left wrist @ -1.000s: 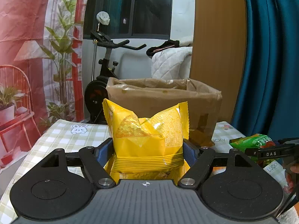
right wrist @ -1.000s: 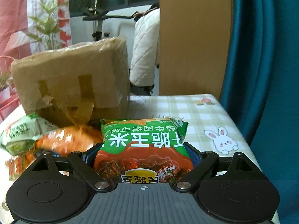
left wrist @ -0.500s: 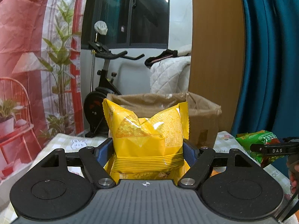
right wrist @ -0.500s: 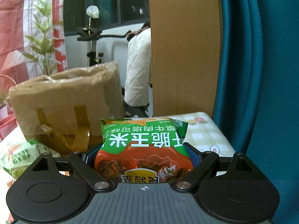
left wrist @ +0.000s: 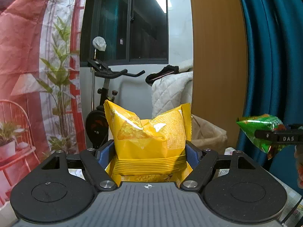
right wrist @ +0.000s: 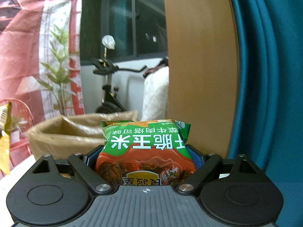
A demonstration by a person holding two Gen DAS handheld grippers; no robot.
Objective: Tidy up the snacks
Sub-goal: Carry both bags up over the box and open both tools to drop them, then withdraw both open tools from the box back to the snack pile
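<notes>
Left gripper (left wrist: pixel 149 151): the gap between its jaws is filled by the yellow snack bag (left wrist: pixel 148 132). Ahead and right of the jaws stands the open cardboard box (left wrist: pixel 210 132). Right gripper (right wrist: pixel 145 157): jaws blocked by the green snack bag (right wrist: pixel 145 147); the box (right wrist: pixel 72 132) mouth lies open ahead-left, wooden panel (right wrist: pixel 200 75) beyond.

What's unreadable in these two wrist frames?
- Inside of the cardboard box: right wrist view shows only its rim and wall; in the left wrist view the yellow snack bag covers most of it.
- Table surface: hidden by both tool bodies.
- Green snack bag lower label: cut off by the right tool.
</notes>
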